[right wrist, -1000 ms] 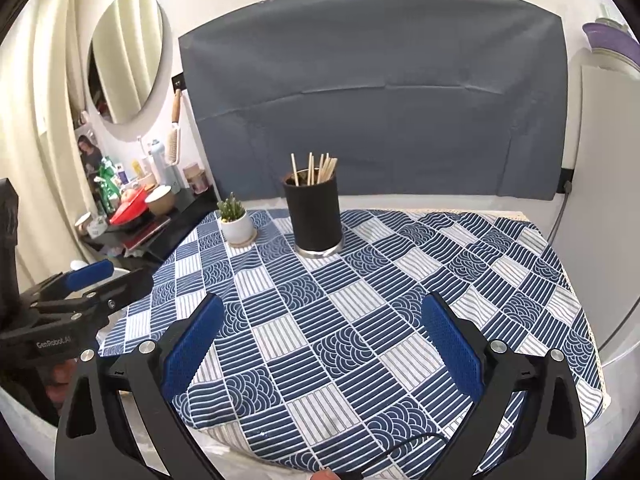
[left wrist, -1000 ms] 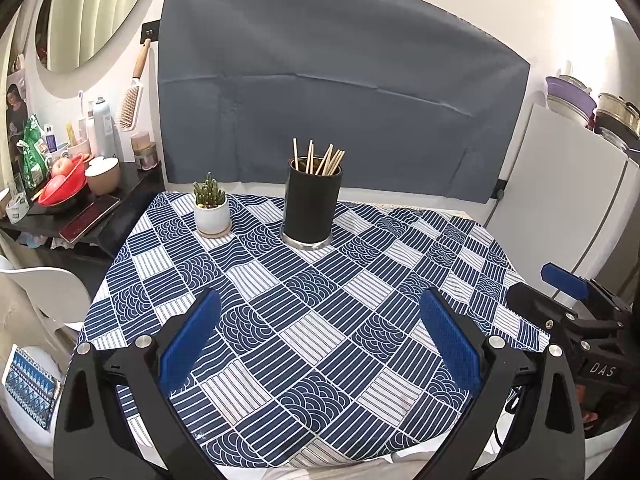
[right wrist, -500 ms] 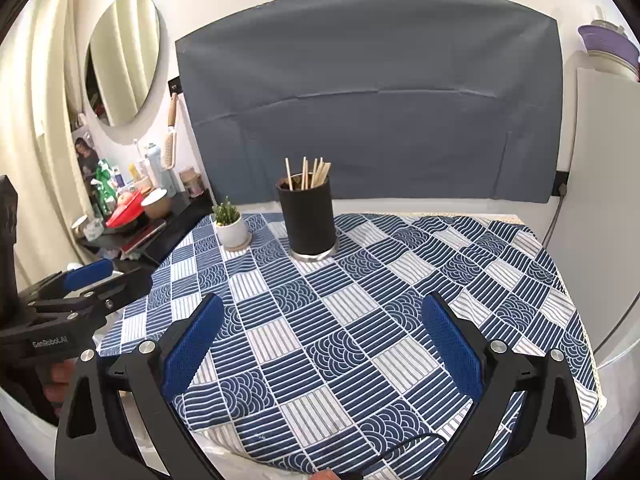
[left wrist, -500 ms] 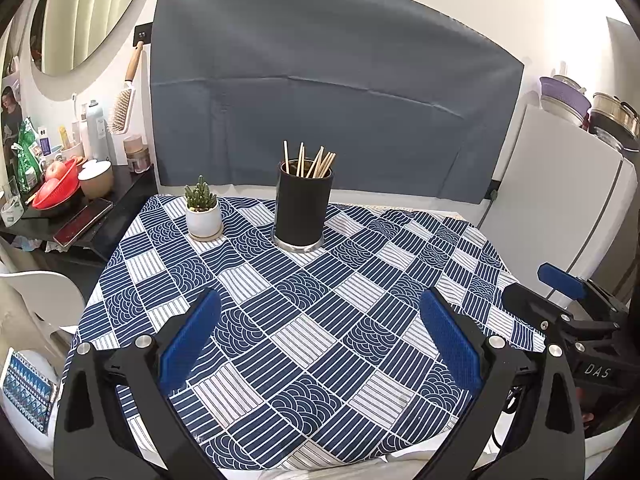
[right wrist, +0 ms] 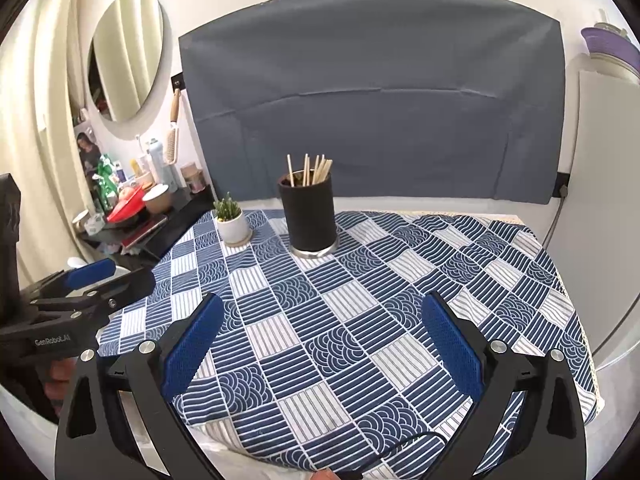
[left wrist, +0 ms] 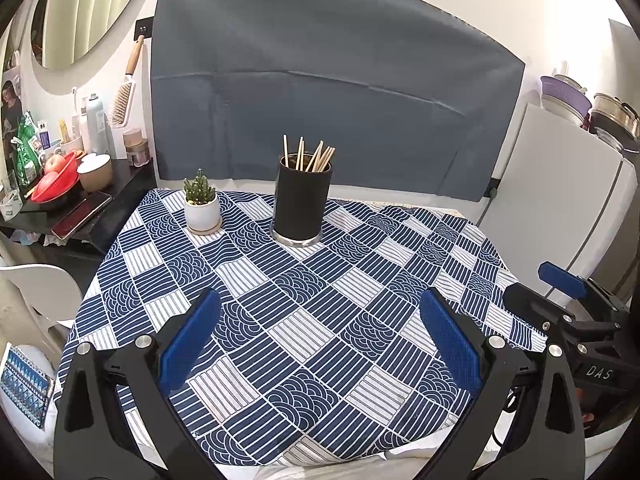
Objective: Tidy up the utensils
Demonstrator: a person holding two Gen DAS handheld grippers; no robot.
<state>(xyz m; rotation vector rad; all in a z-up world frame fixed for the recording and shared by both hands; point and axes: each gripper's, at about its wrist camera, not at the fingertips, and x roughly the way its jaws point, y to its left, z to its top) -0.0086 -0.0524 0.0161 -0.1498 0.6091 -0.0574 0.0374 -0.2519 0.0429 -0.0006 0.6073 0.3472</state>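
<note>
A black cylindrical holder (left wrist: pixel 302 202) stands upright at the far middle of the table, with several wooden chopsticks (left wrist: pixel 310 156) sticking out of it. It also shows in the right wrist view (right wrist: pixel 308 216) with the chopsticks (right wrist: pixel 310 170). My left gripper (left wrist: pixel 320 336) is open and empty above the near edge of the table. My right gripper (right wrist: pixel 320 338) is open and empty, also above the near edge. Each gripper shows in the other's view, the right one (left wrist: pixel 568 304) at the right edge and the left one (right wrist: pixel 80 292) at the left edge.
A blue and white patterned cloth (left wrist: pixel 312 300) covers the table. A small cactus in a white pot (left wrist: pixel 201 206) stands left of the holder. A dark side shelf (left wrist: pixel 72 208) with bowls and bottles is at the left. A white fridge (left wrist: pixel 560 192) is at the right.
Both grippers have drawn back and risen a little, so the holder and the table look slightly farther away. Both stay open and empty.
</note>
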